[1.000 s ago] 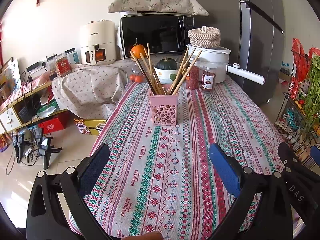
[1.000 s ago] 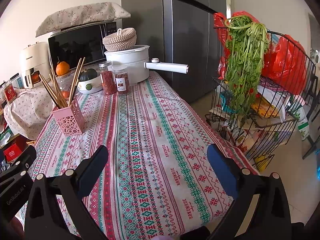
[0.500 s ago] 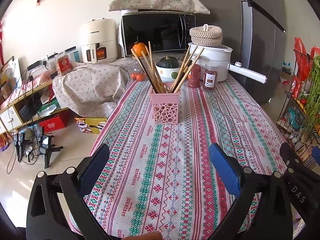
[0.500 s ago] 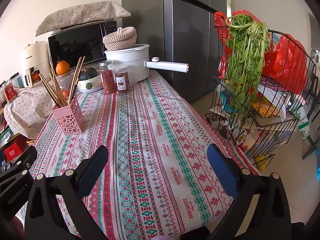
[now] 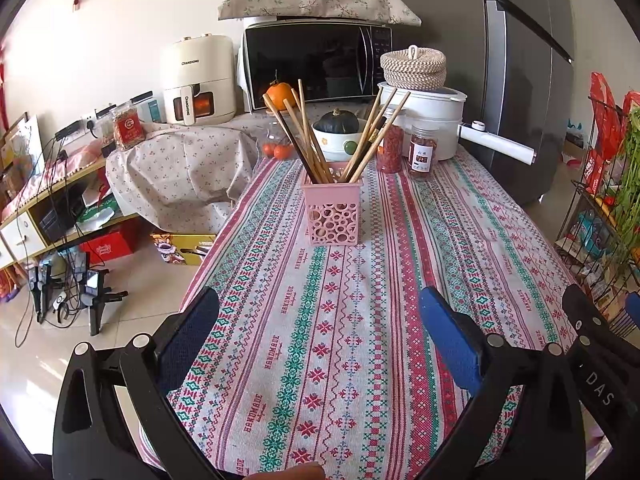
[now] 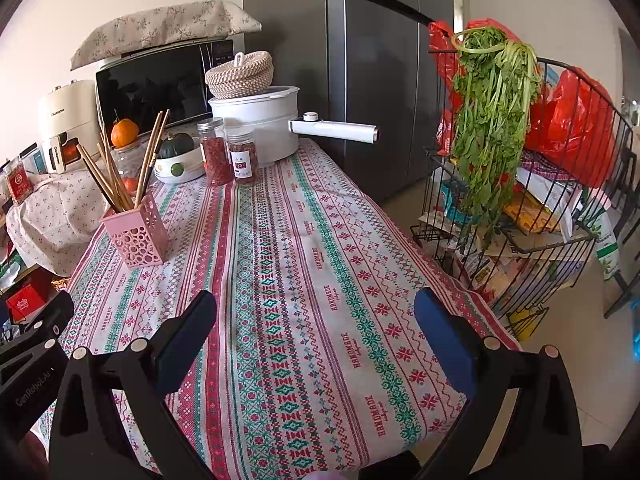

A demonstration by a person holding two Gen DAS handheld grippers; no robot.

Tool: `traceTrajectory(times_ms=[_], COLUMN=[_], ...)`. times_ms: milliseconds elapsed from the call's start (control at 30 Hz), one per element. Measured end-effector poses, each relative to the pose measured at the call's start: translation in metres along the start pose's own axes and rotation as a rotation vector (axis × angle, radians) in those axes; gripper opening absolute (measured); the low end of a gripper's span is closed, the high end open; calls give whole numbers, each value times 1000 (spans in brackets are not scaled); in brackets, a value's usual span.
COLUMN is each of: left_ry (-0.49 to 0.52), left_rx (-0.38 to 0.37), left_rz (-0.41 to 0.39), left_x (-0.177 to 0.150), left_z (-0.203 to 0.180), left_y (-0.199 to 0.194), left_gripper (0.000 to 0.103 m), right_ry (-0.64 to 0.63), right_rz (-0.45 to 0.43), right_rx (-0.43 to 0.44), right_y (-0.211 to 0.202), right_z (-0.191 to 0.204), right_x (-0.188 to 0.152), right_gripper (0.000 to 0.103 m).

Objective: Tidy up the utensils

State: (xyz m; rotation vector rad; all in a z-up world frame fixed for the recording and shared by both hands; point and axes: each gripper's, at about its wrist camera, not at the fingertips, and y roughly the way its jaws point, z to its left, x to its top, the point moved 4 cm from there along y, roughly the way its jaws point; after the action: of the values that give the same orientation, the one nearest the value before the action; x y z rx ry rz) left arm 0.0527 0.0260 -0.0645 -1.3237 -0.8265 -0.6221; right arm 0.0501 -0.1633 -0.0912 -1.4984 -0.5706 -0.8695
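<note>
The left claw (image 5: 318,322) is hanging wide and empty over the near end of the tabletop (image 5: 500,216), and it is drawing closer to the pink holder (image 5: 333,213): across the last second the holder has been growing larger and sliding lower in the left wrist view. That holder is standing upright toward the far middle of the striped cloth, with the chopsticks (image 5: 308,140) fanning out of it in two leaning bunches. This advance is likely opening a reach for the sticks, though nothing is being touched yet. To the right, the right claw (image 6: 314,318) is also gaping wide with nothing in it, staying put over the cloth's near right side, well apart from the holder.
</note>
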Motion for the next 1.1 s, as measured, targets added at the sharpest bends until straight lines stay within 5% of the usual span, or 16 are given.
traceTrajectory(times_ms=[1100], left_ry=[17], left_rx=[21], left_rz=[-9], left_x=[-1], left_z=[2], left_y=[1], left_gripper=[94], right_ry=[4], right_rz=[22], right_rx=[-1], right_y=[2], right_z=[0], right_x=[-2], right_gripper=[96])
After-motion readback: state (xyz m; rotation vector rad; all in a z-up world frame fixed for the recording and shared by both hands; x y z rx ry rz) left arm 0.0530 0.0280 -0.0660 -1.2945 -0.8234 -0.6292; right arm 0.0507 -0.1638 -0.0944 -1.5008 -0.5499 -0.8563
